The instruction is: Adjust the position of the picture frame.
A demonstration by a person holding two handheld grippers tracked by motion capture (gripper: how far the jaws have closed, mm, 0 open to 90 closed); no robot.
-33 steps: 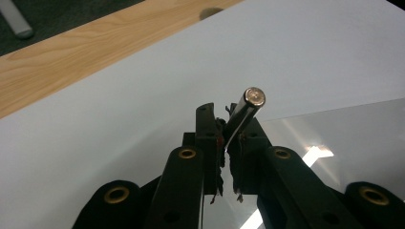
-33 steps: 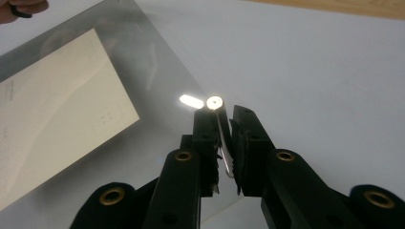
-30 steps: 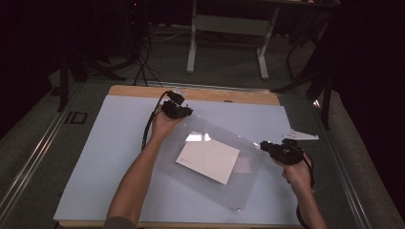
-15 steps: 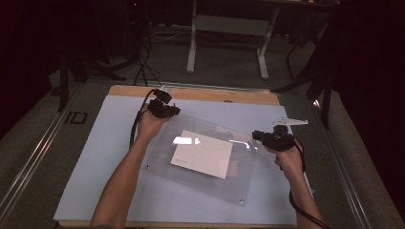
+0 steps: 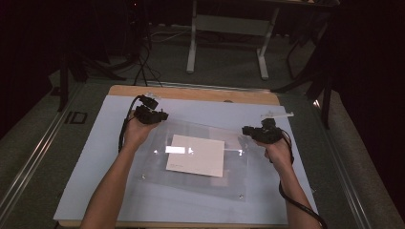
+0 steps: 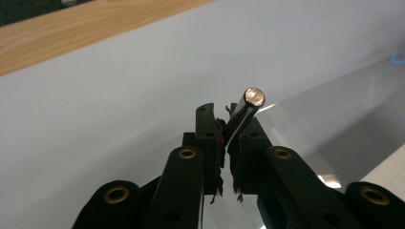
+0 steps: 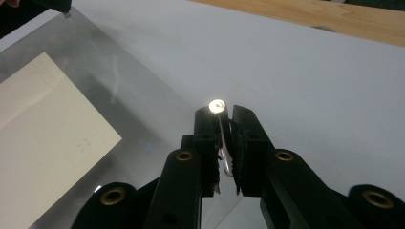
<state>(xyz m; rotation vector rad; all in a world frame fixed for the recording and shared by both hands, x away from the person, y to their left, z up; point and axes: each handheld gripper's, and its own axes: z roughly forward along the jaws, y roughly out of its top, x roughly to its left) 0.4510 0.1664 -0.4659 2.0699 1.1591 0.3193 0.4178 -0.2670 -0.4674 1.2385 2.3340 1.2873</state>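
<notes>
A clear acrylic plate point(image 5: 200, 183) with small metal studs at its corners hangs over the white mat, held at its two far corners. A cream sheet of paper point(image 5: 196, 155) lies flat against it. My left gripper point(image 5: 160, 116) is shut on the far left corner. In the left gripper view its jaws point(image 6: 220, 112) pinch the plate's edge just beside a stud point(image 6: 254, 97). My right gripper point(image 5: 246, 130) is shut on the far right corner. In the right gripper view it point(image 7: 223, 114) clamps the edge next to a shiny stud point(image 7: 217, 106), with the paper point(image 7: 43, 129) to the left.
A white mat point(image 5: 81, 162) covers the wooden table point(image 5: 191, 93). A small clear strip point(image 5: 277, 115) lies on the mat behind my right hand. Beyond the table, on the dark floor, stand a desk frame point(image 5: 227, 28) and cables.
Both hands have moved left, carrying the plate and its paper. The plate has turned from a slanted position to nearly square with the table's edges.
</notes>
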